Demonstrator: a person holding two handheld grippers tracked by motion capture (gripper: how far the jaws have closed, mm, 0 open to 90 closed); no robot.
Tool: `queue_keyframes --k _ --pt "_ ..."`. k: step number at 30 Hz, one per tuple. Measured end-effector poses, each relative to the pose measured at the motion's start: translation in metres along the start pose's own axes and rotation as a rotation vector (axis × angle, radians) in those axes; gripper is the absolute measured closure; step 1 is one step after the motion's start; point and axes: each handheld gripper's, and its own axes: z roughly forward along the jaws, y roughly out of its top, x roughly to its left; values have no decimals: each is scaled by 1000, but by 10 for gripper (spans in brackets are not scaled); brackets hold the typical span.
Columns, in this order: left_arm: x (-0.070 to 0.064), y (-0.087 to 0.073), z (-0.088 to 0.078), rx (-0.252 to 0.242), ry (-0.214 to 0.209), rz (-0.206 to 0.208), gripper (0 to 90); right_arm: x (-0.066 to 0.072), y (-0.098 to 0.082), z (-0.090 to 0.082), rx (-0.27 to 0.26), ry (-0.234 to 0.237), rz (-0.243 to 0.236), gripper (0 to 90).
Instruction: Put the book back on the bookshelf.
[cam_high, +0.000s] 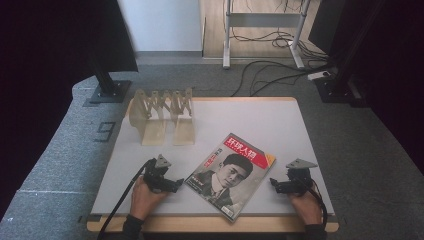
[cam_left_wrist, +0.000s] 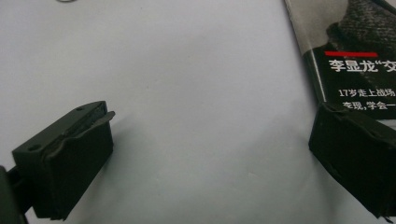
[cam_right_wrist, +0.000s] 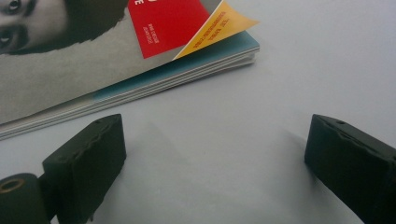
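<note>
**Layout around the magazine**

Lying flat and skewed on the near half of the table (cam_high: 300, 125): the magazine (cam_high: 231, 172). Just beside its left edge, on the table, the left gripper (cam_high: 176, 185); near its right edge, a little apart, the right gripper (cam_high: 274, 185). Behind the magazine and to its left, well apart, near the table's far edge: a folding rack (cam_high: 162, 112), standing.

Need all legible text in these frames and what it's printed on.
"环球人物": red masthead on the magazine cover.
"李显龙"交": cover headline, cut off at the frame edge, left gripper view.
"17岁走上战场": line beneath it.
"9": floor mark left of the table.
Small print on the red and yellow corner: too blurred.
</note>
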Motion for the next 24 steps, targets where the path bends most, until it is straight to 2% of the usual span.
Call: queue_keyframes --k 13,19,24 --pt "1 0 0 -2 -9 -7 0 1 0 0 0 -8 4 48" --pt "3 0 -1 3 -29 4 0 1 0 -1 1 -11 7 48" --pt "5 3 -3 29 -42 21 0 2 1 -1 -1 -19 -3 46"
